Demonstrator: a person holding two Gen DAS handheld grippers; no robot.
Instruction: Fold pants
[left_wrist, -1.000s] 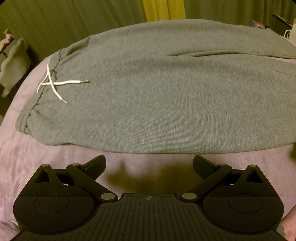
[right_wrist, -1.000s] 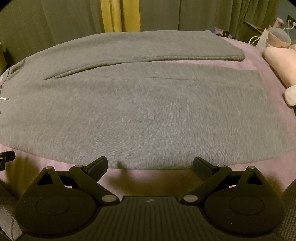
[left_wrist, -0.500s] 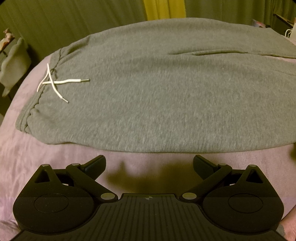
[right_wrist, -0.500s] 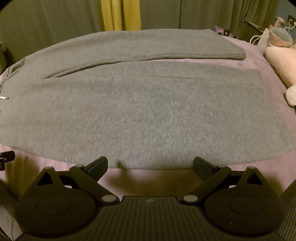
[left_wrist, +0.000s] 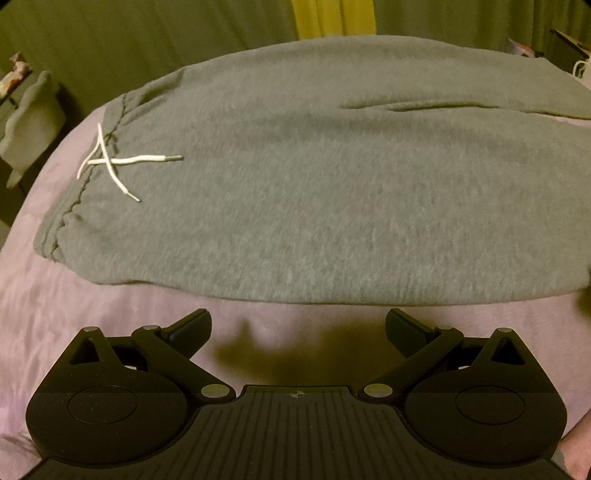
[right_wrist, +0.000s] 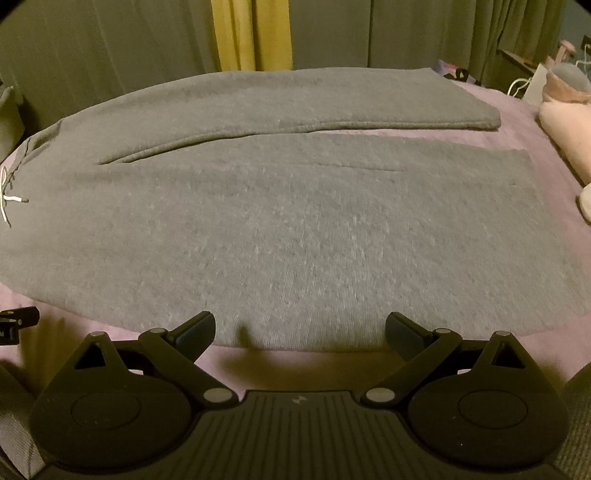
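Grey sweatpants (left_wrist: 314, 184) lie flat on a purple bedspread (left_wrist: 92, 317), waistband to the left with a white drawstring (left_wrist: 110, 162). In the right wrist view the pants (right_wrist: 295, 229) show both legs reaching right, the far leg (right_wrist: 332, 103) apart from the near one. My left gripper (left_wrist: 298, 325) is open and empty, just short of the near edge by the waist. My right gripper (right_wrist: 300, 328) is open and empty at the near leg's edge.
A pink plush toy (right_wrist: 565, 122) lies at the bed's right end. Dark curtains with a yellow strip (right_wrist: 251, 33) hang behind the bed. A pale chair (left_wrist: 29, 122) stands off the left side. The left gripper's tip (right_wrist: 18, 319) shows at the right view's left edge.
Both grippers have drifted slightly; the right view shows the pants a little lower and farther. Nothing was grasped and the pants have not moved.
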